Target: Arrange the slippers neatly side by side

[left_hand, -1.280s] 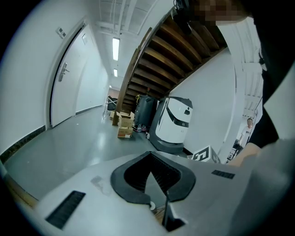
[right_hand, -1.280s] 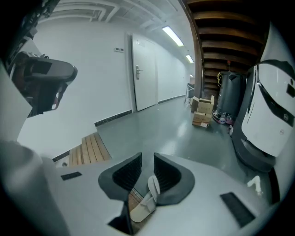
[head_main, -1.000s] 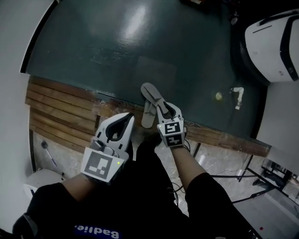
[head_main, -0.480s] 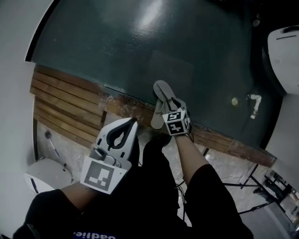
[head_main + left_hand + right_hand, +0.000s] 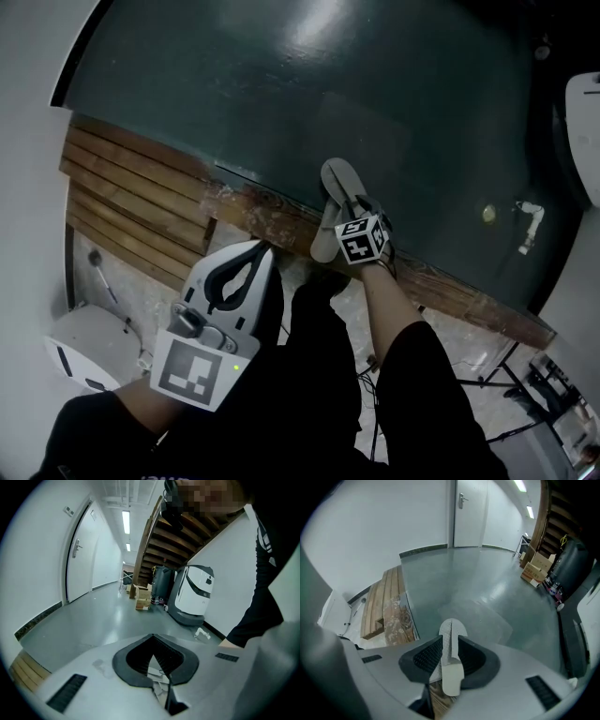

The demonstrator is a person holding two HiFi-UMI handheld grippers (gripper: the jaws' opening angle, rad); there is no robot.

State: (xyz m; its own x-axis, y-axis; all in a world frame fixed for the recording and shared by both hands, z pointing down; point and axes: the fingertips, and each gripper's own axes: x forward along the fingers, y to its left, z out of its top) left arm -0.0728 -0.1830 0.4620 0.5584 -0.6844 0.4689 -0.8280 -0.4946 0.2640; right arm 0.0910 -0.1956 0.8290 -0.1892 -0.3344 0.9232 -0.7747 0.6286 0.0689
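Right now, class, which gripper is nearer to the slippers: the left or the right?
Right. The right gripper holds the slippers between its fingers. The left gripper hangs apart, down-left of them in the head view, its fingers together and empty.

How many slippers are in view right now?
2. Both slippers are pinched together in the right tongs: the upper slipper juts over the dark floor, the lower slipper hangs by the wooden step. No others show; the person's legs may hide some.
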